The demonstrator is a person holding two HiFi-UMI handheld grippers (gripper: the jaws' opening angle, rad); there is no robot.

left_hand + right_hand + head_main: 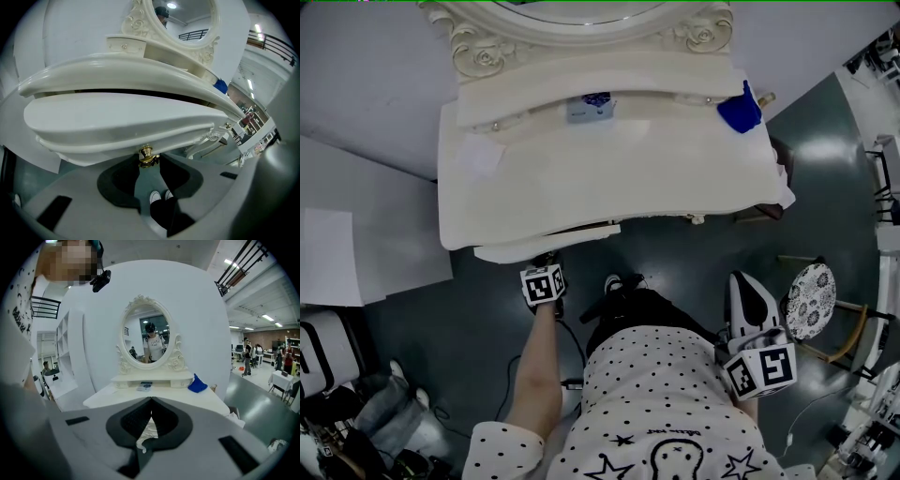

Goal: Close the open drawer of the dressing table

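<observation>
The head view shows the white dressing table (675, 178) from above. Its drawer (546, 247) is under the left part of the front edge and sticks out only a little past the tabletop. The left gripper (548, 261) reaches up to the drawer front from below, but this view does not show what its jaws are doing. The left gripper view does: the curved drawer front fills the upper half, and a small brass knob (146, 156) hangs at its lower edge, right at the jaw tips. The jaws sit close on either side of the knob, pinching it, with only the knob's width between them. Through the gap below are grey floor and the person's white shoes (159, 196). The right gripper (744, 281) is held back beside the person's spotted shirt, well apart from the table. In its own view the jaw tips are pressed together with nothing between them. That view looks level across the tabletop, which hides the drawer, to the oval carved mirror (146, 336), of which the head view catches only the bottom rim. A blue cloth (197, 384) lies at the table's right rear corner. Only the head view shows a stool (811, 300) with a patterned seat, standing on the floor to the right.
</observation>
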